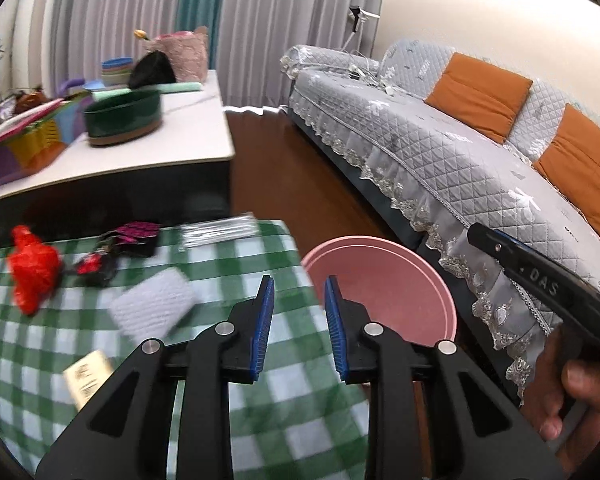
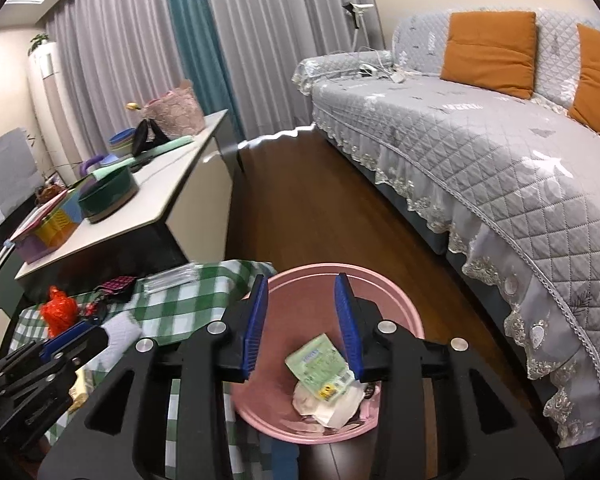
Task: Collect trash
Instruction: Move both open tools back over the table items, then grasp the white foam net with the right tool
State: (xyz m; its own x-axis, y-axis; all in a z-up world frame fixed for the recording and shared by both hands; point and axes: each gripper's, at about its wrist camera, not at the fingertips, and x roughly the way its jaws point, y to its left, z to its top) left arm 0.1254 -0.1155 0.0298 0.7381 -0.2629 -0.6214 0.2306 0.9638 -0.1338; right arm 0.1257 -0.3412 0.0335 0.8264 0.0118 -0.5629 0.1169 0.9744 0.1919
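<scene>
The pink bin [image 2: 332, 280], a round smooth plastic tub with its open mouth facing up, fills the lower middle of the right wrist view, just right of the table edge. Inside lies a flat green and white packet [image 2: 320, 364], its long axis running from upper left to lower right, resting on crumpled white paper [image 2: 332, 404]. The right gripper [image 2: 302, 324] hangs above the bin's mouth, its ribbed blue pads apart and pressing on nothing; the packet shows below the gap. In the left wrist view the left gripper [image 1: 299, 328] sits over the table's right edge with its jaws also apart and empty, the bin's rim [image 1: 384, 240] just beyond. On the green and white checked cloth [image 1: 236, 420], towards the left of that frame, lie a crinkled red plastic bag [image 1: 32, 268], a white quilted pad [image 1: 152, 306], a dark pink-patterned wrapper [image 1: 134, 234] and a clear shiny packet [image 1: 220, 232], all blurred.
</scene>
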